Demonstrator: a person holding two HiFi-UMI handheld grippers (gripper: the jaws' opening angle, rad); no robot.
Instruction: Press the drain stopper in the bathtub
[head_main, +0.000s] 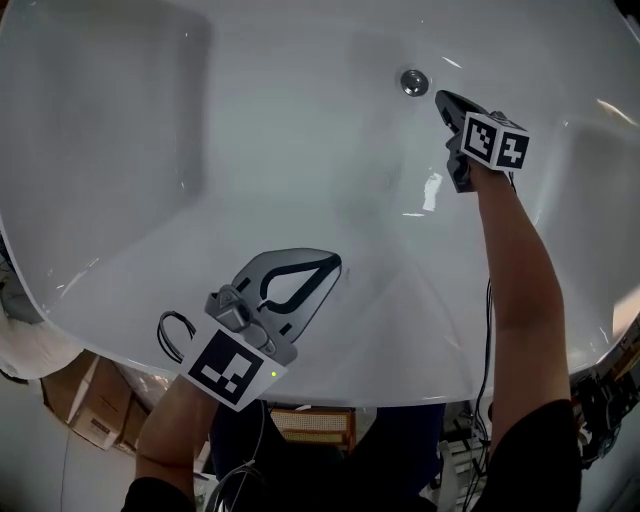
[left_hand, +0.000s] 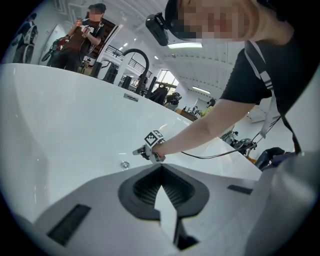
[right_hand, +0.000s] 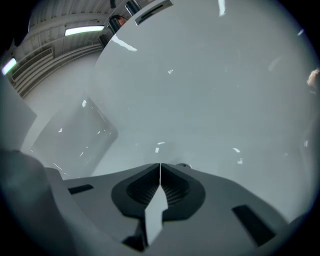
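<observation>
Round chrome drain stopper (head_main: 414, 82) sits in the floor of the glossy white bathtub (head_main: 200, 150), at the far end in head view. Right gripper (head_main: 443, 98) is down in the tub, tips just beside the stopper; can't tell if touching. Its jaws are pressed together with nothing between them. In the right gripper view the stopper (right_hand: 184, 165) is mostly hidden behind the jaw edge, only a sliver shows. Left gripper (head_main: 335, 262) is well apart from the stopper, over the near slope of the tub, jaws also closed and empty. Left gripper view shows the stopper (left_hand: 125, 164) small and low-detail, so pressed or raised is unreadable. Tub rim is cut off at the frame edges.
</observation>
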